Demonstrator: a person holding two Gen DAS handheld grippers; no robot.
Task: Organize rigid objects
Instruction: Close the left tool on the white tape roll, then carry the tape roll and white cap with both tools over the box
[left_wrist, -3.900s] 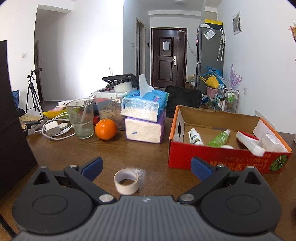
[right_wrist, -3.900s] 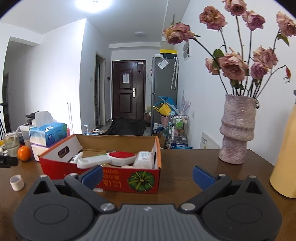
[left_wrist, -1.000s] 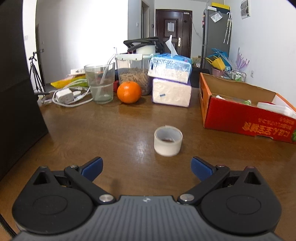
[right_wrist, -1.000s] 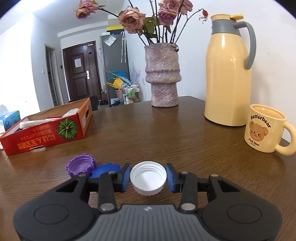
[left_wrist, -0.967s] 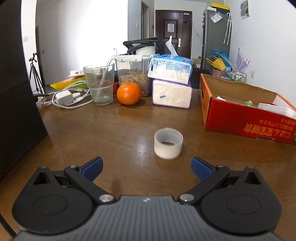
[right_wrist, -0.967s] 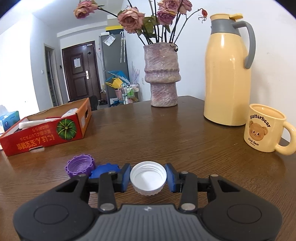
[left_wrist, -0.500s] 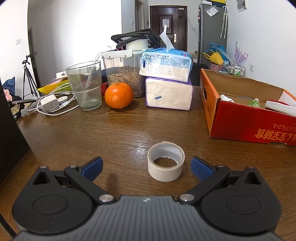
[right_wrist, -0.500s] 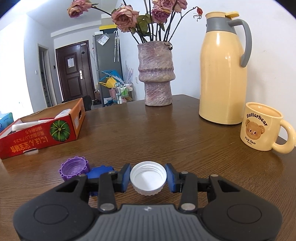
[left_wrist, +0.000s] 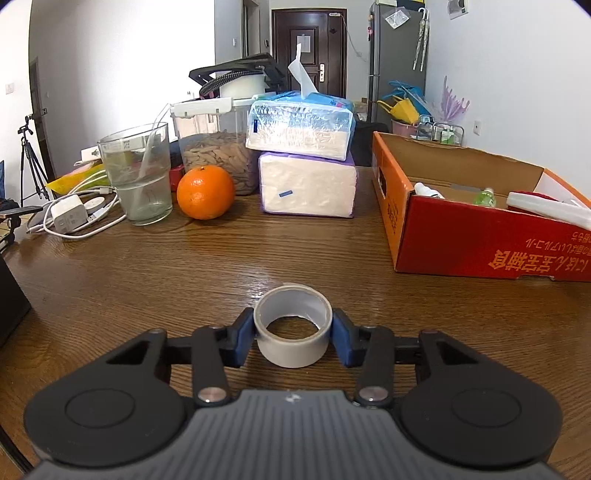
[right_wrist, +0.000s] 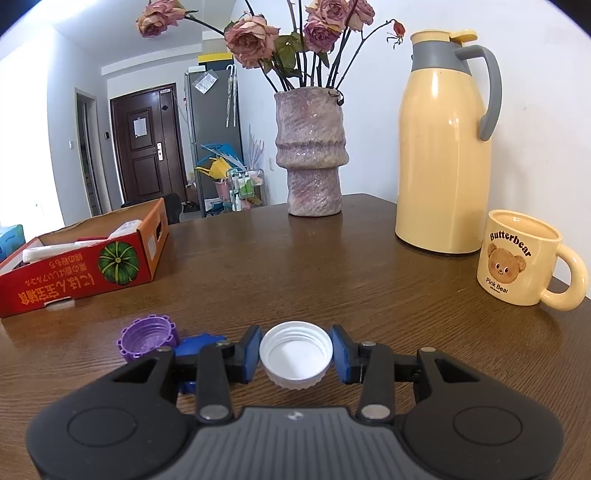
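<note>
In the left wrist view my left gripper is shut on a white tape roll that stands on the wooden table. A red cardboard box with bottles and a white tool inside stands to the right. In the right wrist view my right gripper is shut on a white bottle cap, open side up, just above the table. A purple cap and a blue cap lie to its left, the blue one partly hidden by my finger. The red box is at the far left.
Behind the tape stand an orange, a glass of water, a snack jar, two stacked tissue packs and a charger with cables. In the right wrist view stand a flower vase, a yellow thermos and a bear mug.
My left gripper moved forward to the tape roll and shut on it. My right gripper still holds the white cap and has shifted slightly.
</note>
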